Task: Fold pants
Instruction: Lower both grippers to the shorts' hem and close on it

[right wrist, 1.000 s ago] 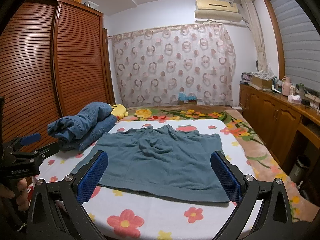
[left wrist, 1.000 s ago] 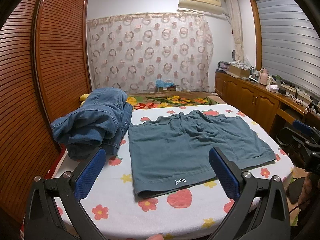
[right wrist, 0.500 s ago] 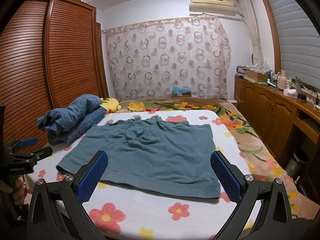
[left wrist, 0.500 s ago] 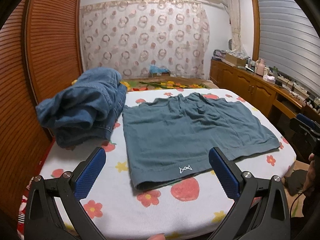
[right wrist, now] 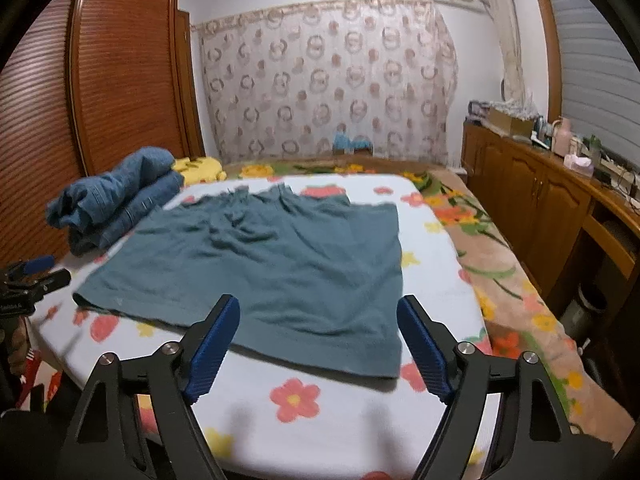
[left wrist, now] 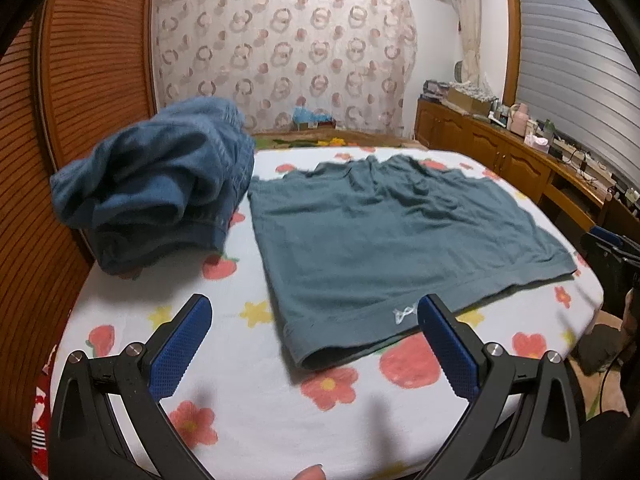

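Note:
Teal shorts (left wrist: 380,240) (right wrist: 272,268) lie spread flat on the flowered bed sheet (left wrist: 248,392) (right wrist: 304,432). My left gripper (left wrist: 314,312) hovers open just above the hem's near left corner, beside a small white logo. In the right wrist view my right gripper (right wrist: 318,312) hangs over the near right corner of the shorts; its jaws are closing and the pads touch no cloth. Each gripper shows at the edge of the other's view: the right gripper (left wrist: 612,244) and the left gripper (right wrist: 32,276).
A heap of blue denim (left wrist: 160,184) (right wrist: 116,200) sits on the bed's far left, against a slatted wooden wardrobe (right wrist: 120,80). A wooden sideboard (right wrist: 540,200) with clutter runs along the right wall. A patterned curtain (left wrist: 280,52) hangs behind the bed.
Both grippers have tipped down and come nearer to the shorts' near hem. The left one has sunk lower. The right gripper's fingers have drawn closer together.

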Action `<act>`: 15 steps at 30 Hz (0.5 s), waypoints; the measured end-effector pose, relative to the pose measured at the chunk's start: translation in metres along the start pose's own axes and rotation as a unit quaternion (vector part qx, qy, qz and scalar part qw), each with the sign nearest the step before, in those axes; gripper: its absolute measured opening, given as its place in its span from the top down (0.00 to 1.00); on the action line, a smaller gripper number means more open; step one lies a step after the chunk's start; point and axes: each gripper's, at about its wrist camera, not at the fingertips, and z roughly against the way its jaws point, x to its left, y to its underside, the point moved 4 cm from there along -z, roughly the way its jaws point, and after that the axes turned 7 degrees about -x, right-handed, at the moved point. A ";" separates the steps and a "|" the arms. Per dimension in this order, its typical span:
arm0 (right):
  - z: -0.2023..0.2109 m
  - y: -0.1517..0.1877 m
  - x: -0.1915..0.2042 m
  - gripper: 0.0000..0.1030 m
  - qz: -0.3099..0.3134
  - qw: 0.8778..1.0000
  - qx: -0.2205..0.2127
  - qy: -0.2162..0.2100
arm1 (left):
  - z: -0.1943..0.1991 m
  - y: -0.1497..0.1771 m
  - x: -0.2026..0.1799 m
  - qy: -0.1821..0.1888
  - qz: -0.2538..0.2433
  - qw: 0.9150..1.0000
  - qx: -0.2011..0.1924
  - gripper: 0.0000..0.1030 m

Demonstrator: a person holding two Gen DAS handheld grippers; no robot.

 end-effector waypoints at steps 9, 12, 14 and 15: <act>-0.007 -0.009 -0.008 0.27 -0.011 0.999 0.048 0.009 | -0.008 0.015 0.016 0.012 0.014 1.000 0.021 0.09; -0.006 -0.013 -0.008 0.30 -0.016 0.998 0.057 0.009 | -0.009 0.017 0.020 0.018 0.023 0.999 0.026 0.22; -0.005 -0.016 -0.009 0.34 -0.019 0.998 0.058 0.008 | -0.010 0.018 0.024 0.019 0.028 0.999 0.025 0.29; -0.004 -0.018 -0.009 0.36 -0.021 0.998 0.058 0.006 | -0.010 0.019 0.025 0.022 0.030 0.999 0.026 0.34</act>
